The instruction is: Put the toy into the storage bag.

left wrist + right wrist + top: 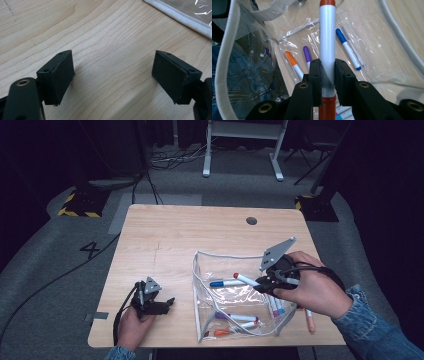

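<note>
The right gripper (261, 283) was clamped on a white-barrelled marker with a red cap (327, 47), its two black jaws pressed against the barrel a little above the red tail end. In the high view that marker (246, 279) pointed left over the open mouth of the clear plastic pouch with a white zip edge (200, 285), which lay on the pale wooden table (175, 235). Inside the pouch lay a blue-capped marker (348, 48), a purple-capped marker (307, 54) and an orange-capped marker (293, 63).

To do this step well, the marker probably wanted carrying low and level, tip first, until most of the barrel sat past the zip edge, and only then letting go (a release too near the rim could let it roll back onto the table). Keeping it roughly parallel to the markers already inside should have helped it settle flat.

The left gripper (159, 304) rested just left of the pouch with its jaws spread wide over bare wood, nothing between them. It was well placed to pin the near rim if the pouch slid.
</note>
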